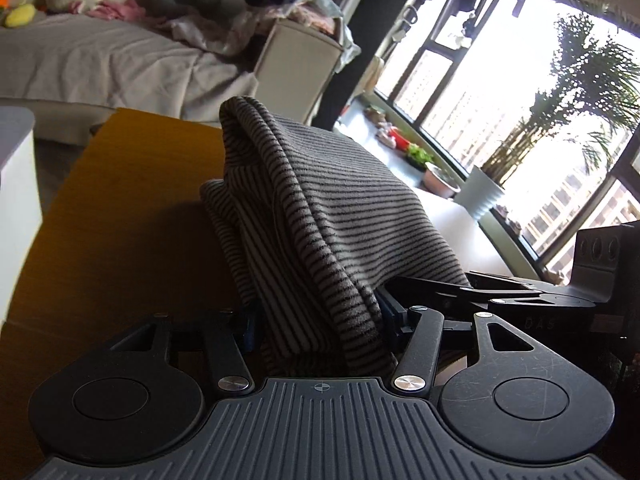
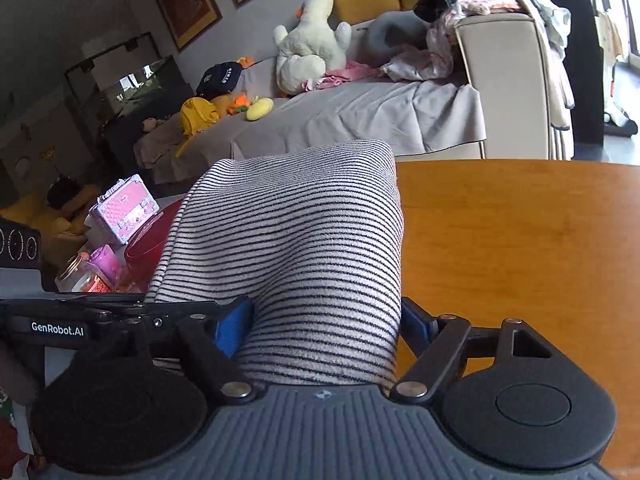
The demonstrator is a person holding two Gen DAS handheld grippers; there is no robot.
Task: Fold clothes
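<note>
A grey garment with thin black stripes (image 1: 320, 200) is bunched into a thick fold and stands up over the orange-brown wooden table (image 1: 120, 200). My left gripper (image 1: 320, 312) is shut on its near end, with cloth filling the space between the blue pads and hiding the fingertips. In the right wrist view the same striped garment (image 2: 304, 220) rises from between the fingers of my right gripper (image 2: 324, 320), which is shut on it, over the table (image 2: 520, 240). The two grippers sit side by side, close together.
A grey-covered sofa (image 2: 360, 112) behind the table carries a white plush duck (image 2: 308, 44) and a pile of clothes (image 2: 480, 4). A pink case (image 2: 124, 212), jars and a red bowl crowd the table's left. Windows and potted plants (image 1: 484, 192) stand to the right.
</note>
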